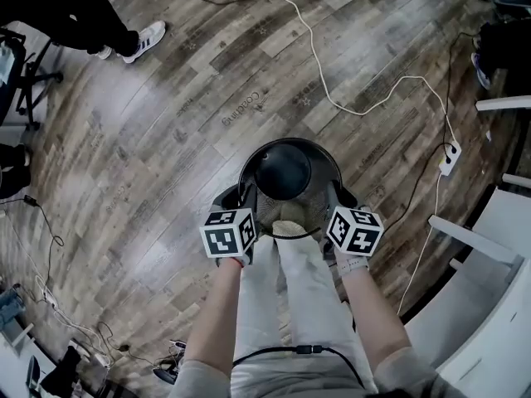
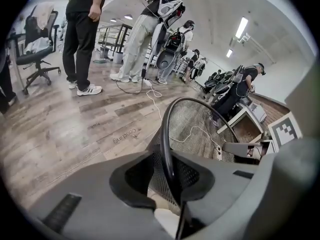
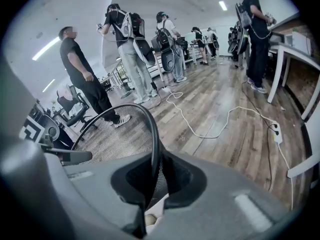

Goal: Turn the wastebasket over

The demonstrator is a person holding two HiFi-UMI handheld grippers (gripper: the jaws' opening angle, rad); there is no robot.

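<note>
Step in hand: wastebasket [image 1: 286, 172] held mouth-up off the wood floor [image 1: 166, 123], just ahead of the person's legs, not yet inverted. Next move, as I judge it, calls for both wrists to roll together and tip the mouth downward. Left gripper [image 2: 169, 181] clamps the rim's left side, wire and mesh between part-closed jaws; right gripper [image 3: 152, 181] pinches the opposite rim, jaws nearly together

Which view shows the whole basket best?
Head view: the basket's full rim, mesh wall and dark base show from above, with the left tool and right tool clamped on opposite sides of the rim. Each gripper view shows only an arc of rim and some mesh at its own jaws.
</note>
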